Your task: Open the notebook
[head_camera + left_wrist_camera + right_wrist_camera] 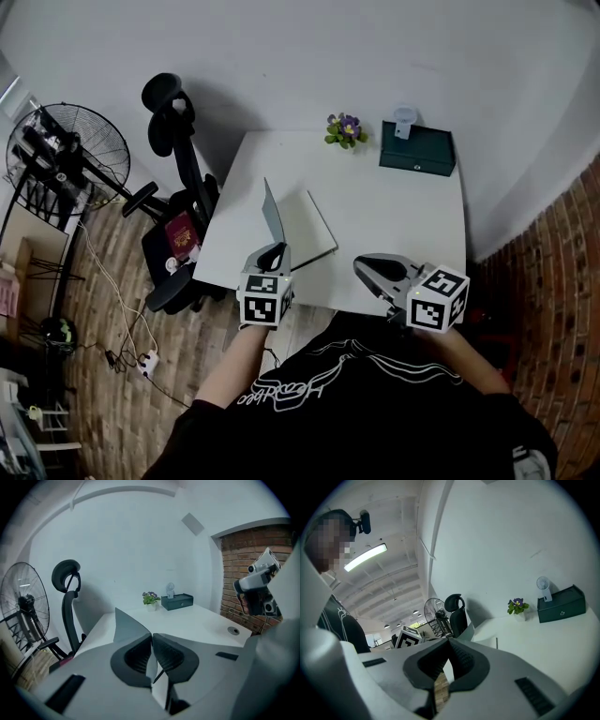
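A grey notebook lies on the white table near its front left. Its cover stands lifted, almost upright. My left gripper is shut on the cover's lower edge; in the left gripper view the cover rises as a thin grey sheet from between the closed pads of that gripper. My right gripper hovers over the table's front edge to the right of the notebook, apart from it. Its jaws meet at the tips with nothing held.
A dark green box with a small white fan on top and a potted purple flower stand at the table's far edge. Left of the table are a black office chair and a floor fan. A brick wall lies to the right.
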